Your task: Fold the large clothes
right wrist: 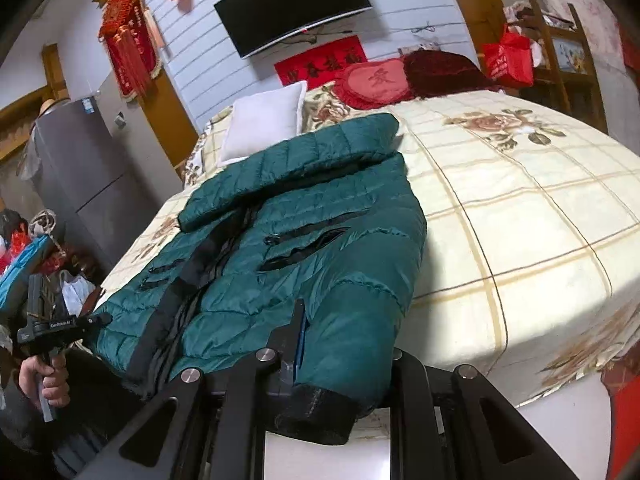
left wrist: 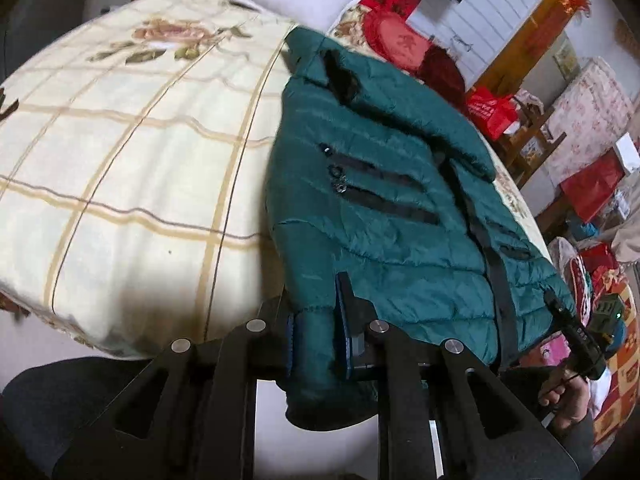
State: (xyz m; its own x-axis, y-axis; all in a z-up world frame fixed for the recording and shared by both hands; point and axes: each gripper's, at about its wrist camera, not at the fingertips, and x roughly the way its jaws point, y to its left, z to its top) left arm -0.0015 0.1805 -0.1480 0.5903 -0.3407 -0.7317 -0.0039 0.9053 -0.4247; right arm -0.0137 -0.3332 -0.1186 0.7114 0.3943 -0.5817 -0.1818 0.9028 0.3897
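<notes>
A dark green quilted puffer jacket [left wrist: 384, 216] lies front up on a bed, its sleeves folded in along its sides. It also shows in the right wrist view [right wrist: 296, 240]. My left gripper [left wrist: 318, 320] is shut on the jacket's left sleeve cuff at the bed's near edge. My right gripper [right wrist: 344, 344] is shut on the other sleeve near its black cuff [right wrist: 316, 408]. The right gripper also appears at the jacket's hem in the left wrist view [left wrist: 576, 332], and the left one in the right wrist view [right wrist: 52, 328].
The bed carries a cream plaid floral bedspread [left wrist: 120, 160], also seen in the right wrist view [right wrist: 520, 220]. A white pillow [right wrist: 264, 124] and red cushions [right wrist: 376, 80] lie at its head. A grey fridge [right wrist: 80, 176] and cluttered red bags [left wrist: 592, 188] stand beside the bed.
</notes>
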